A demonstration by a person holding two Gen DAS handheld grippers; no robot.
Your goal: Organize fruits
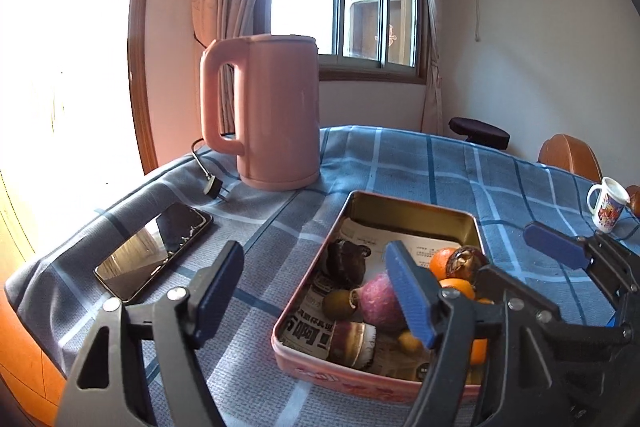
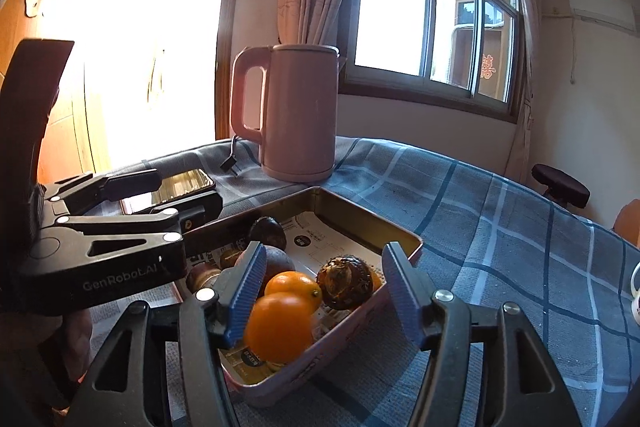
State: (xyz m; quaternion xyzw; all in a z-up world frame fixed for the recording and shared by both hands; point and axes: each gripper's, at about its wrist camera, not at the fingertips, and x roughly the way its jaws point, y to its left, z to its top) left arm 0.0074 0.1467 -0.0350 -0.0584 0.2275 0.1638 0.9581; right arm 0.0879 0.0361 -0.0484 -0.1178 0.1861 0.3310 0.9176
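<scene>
My left tongs stood well open, gripping nothing, straddling the near left rim of the tin. My right tongs were partly open, empty too, their pads either side of the two oranges without pressing. The fruit lay in the tin on the checked cloth, the pink kettle at eleven o'clock beyond it.

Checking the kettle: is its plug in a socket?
Unplugged: the plug lies loose on the tablecloth beside the kettle.
</scene>
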